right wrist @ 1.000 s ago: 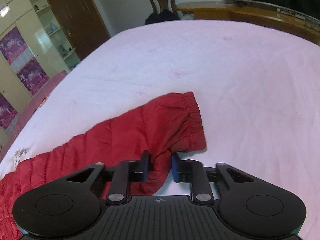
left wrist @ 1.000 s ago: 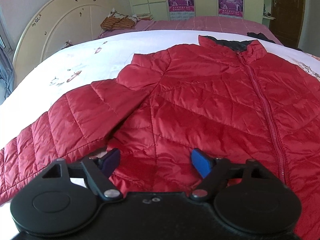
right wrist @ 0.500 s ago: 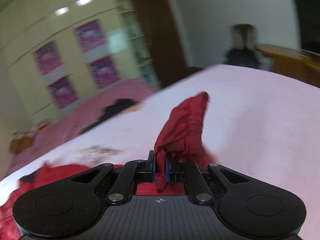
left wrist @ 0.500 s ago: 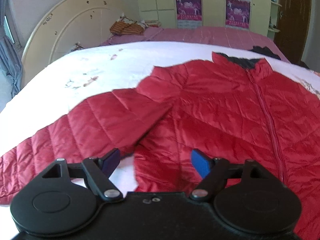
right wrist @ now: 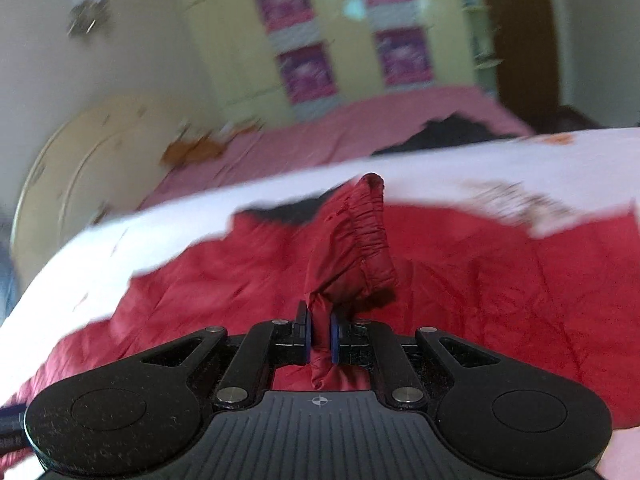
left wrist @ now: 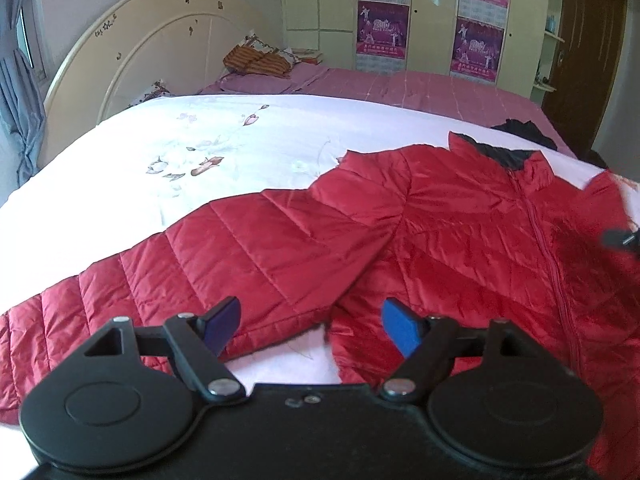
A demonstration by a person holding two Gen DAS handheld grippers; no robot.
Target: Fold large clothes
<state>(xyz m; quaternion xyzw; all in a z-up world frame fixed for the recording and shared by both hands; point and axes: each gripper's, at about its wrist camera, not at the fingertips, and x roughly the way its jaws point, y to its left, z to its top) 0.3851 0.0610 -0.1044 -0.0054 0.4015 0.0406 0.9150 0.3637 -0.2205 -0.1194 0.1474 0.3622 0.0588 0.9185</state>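
Since one second ago the right gripper has lifted the sleeve cuff off the sheet and swung it over the jacket body, while the left view has drawn back toward the other sleeve.

Largest item: the white floral-printed bed sheet, on which the red quilted puffer jacket lies front up, zip closed, dark collar lining showing. Its left-hand sleeve is spread flat, angled away from the body. The gathered elastic sleeve cuff stands upright above the chest, pinched between the right gripper's closed fingers. The left gripper hovers with fingers spread wide, gripping nothing, over the gap between sleeve and hem.

Judgement: the step in hand is folding the right sleeve across the front. It should be laid flat and straight across the chest, without bunching, before release. Motion blur in the right view leaves the cuff's height above the fabric uncertain.
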